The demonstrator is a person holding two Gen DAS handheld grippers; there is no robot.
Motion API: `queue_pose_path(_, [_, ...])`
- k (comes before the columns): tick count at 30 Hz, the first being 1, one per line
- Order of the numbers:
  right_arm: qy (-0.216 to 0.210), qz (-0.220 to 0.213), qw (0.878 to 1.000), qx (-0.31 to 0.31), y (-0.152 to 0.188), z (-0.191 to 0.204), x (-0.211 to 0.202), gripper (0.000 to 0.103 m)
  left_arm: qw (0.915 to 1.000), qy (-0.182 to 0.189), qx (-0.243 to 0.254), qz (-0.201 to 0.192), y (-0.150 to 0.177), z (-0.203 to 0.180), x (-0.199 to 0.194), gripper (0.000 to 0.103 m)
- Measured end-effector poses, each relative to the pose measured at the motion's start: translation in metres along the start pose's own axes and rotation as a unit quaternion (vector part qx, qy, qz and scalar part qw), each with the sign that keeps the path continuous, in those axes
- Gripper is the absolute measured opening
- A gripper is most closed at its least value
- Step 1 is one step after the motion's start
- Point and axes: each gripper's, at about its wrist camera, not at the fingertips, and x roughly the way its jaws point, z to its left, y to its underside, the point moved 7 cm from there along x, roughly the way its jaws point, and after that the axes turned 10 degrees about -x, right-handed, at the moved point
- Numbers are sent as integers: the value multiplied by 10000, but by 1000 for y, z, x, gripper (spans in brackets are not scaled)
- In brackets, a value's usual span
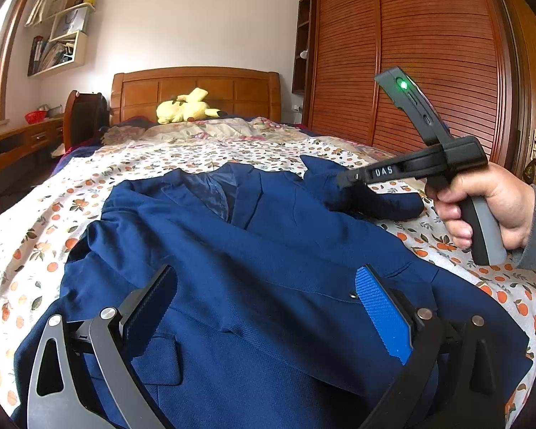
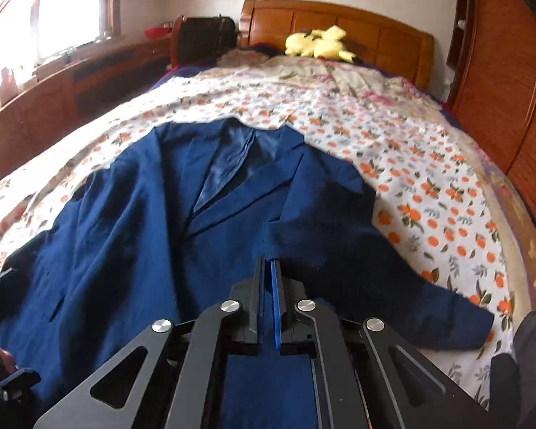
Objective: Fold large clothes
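A dark blue suit jacket [image 1: 232, 250] lies face up on the bed, collar toward the headboard, and the right wrist view shows the jacket [image 2: 132, 236] too. My left gripper [image 1: 266, 275] hovers open over its lower front, with nothing between the pads. A hand holds my right gripper [image 1: 339, 180] at the jacket's right side, where it is shut on a fold of the right sleeve [image 1: 371, 203] and lifts it off the bedspread. In the right wrist view the right gripper [image 2: 268, 262] pinches blue cloth, and the sleeve [image 2: 446, 314] trails off to the right.
An orange-print bedspread [image 1: 35, 250] covers the bed. A yellow plush toy [image 1: 185, 107] lies by the wooden headboard [image 1: 196, 85]. A slatted wooden wardrobe [image 1: 428, 53] stands to the right. A desk [image 1: 18, 139] and a dark chair [image 1: 84, 118] stand to the left.
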Motion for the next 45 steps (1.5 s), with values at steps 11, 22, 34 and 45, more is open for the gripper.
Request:
queue_pose_path(11, [152, -290, 9994, 98, 2, -16, -38, 28, 10000, -2, 18, 27, 0, 0, 1, 100])
queue_pose_path(22, [1075, 294, 9908, 763, 44, -104, -6, 67, 10000, 13, 46, 12, 0, -2, 1, 101])
queue_pose_path(34, [1183, 984, 9759, 1546, 95, -138, 38, 73, 9999, 88, 143, 36, -3, -4, -12, 100])
queue_pose_path(45, [834, 1216, 9708, 1895, 110, -131, 60, 58, 9993, 136, 255, 246, 0, -1, -19, 101])
